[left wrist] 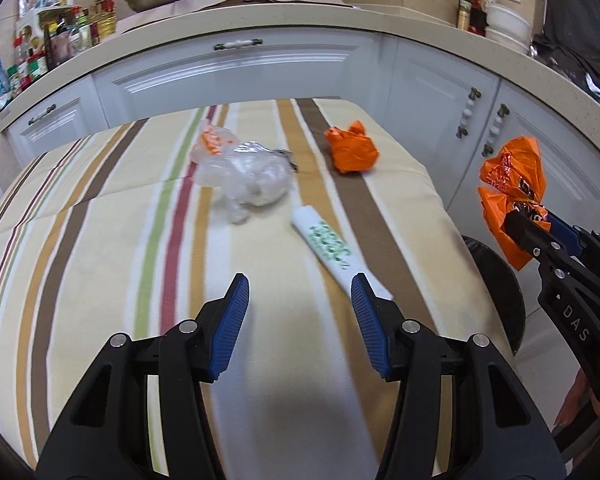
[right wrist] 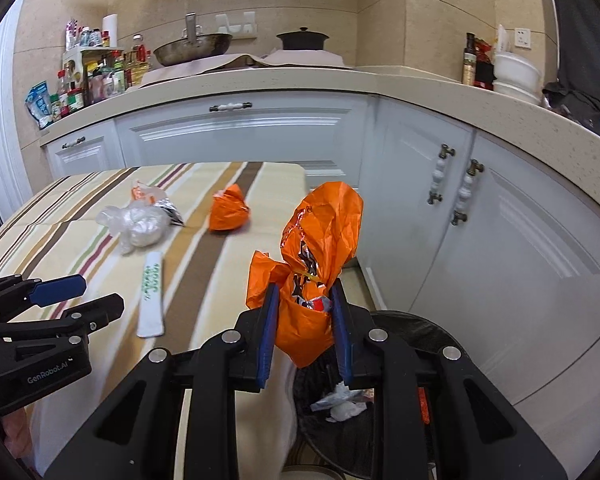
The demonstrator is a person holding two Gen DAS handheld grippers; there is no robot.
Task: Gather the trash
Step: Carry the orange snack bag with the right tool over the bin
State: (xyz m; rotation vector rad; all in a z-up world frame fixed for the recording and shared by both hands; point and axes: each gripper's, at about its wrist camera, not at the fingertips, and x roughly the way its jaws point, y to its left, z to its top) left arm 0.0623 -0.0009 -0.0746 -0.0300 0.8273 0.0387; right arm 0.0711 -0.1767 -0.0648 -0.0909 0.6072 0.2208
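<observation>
Left gripper: your jaws stand apart with nothing between the blue pads, and it points forward and down.
Left fingers: both show in full, bare on their inner faces.
Right gripper: your jaws are clamped on an orange wrapper, which sticks up out of them.
Right fingers: the pads press the wrapper from both sides.
Your hand: only a few fingers show, behind the right gripper's body.
</observation>
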